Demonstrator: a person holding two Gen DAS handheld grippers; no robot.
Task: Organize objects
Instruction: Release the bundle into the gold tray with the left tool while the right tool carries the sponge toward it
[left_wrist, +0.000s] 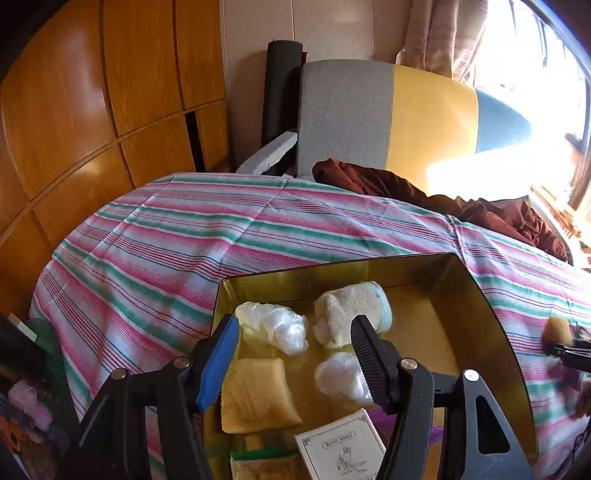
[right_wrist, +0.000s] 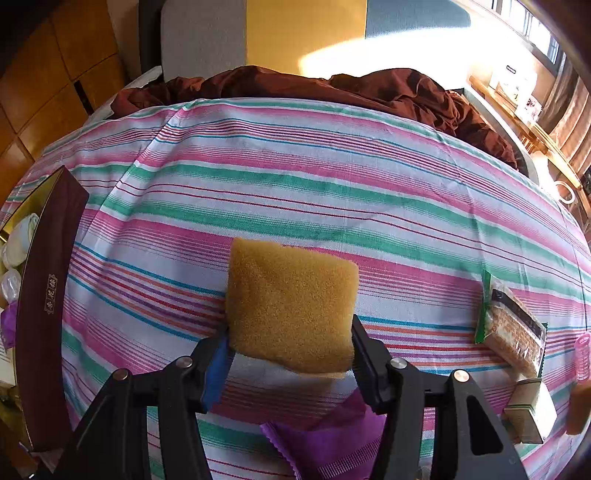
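A gold-lined box sits on the striped bedsheet; its dark red outer wall shows at the left of the right wrist view. In it lie a yellow sponge, a rolled cream sock, two crumpled plastic bags and a white card. My left gripper is open and empty over the box. My right gripper is shut on a second yellow sponge above the sheet; it shows at the right edge of the left wrist view.
On the sheet to the right lie a green-edged snack packet, a small boxed item and a pink hair roller. A purple cloth lies under my right gripper. A brown blanket and a chair are at the far side.
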